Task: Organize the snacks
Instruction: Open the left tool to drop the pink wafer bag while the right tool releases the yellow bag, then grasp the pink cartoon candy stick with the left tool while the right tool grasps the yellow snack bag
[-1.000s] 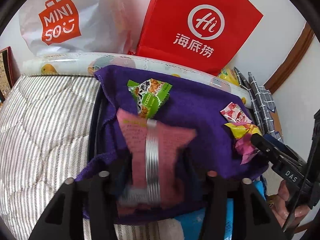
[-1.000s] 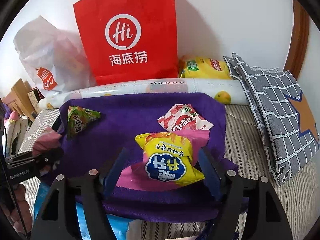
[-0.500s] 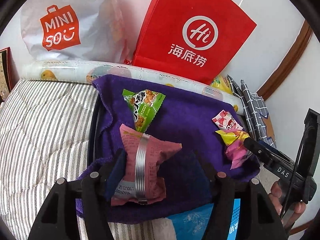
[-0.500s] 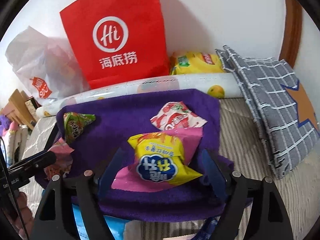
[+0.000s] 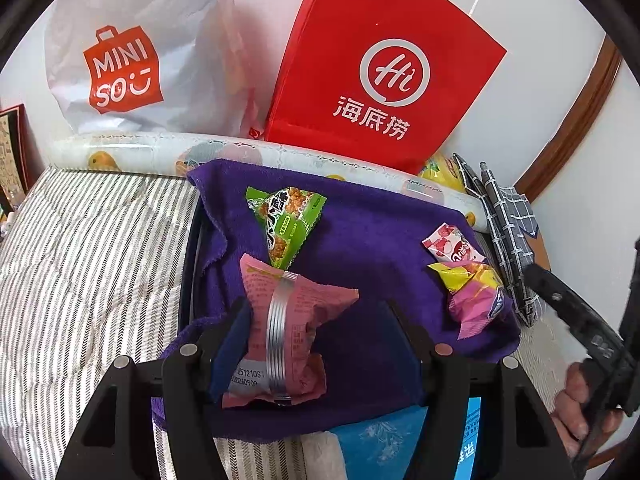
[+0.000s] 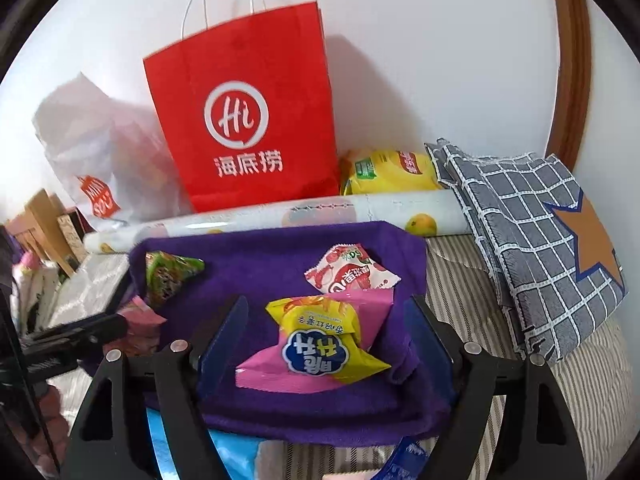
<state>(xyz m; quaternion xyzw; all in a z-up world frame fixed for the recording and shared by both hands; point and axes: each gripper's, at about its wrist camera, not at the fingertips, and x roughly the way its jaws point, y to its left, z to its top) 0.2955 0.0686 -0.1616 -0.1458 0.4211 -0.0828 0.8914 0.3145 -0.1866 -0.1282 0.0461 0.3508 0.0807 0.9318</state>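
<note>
A red paper bag (image 6: 244, 128) and a white plastic bag (image 5: 132, 60) stand against the wall at the bed's (image 5: 88, 264) far edge, behind a fruit-printed roll (image 6: 360, 210). A grey checked cushion (image 6: 532, 248) leans at the bed's far right corner.

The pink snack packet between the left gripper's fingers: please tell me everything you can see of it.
The pink snack packet is a crinkled foil-like pouch, its back up, with a silvery seam down the middle and a printed date code at its near end. It lies flat on the purple towel. Its far end overlaps the green snack packet.
</note>
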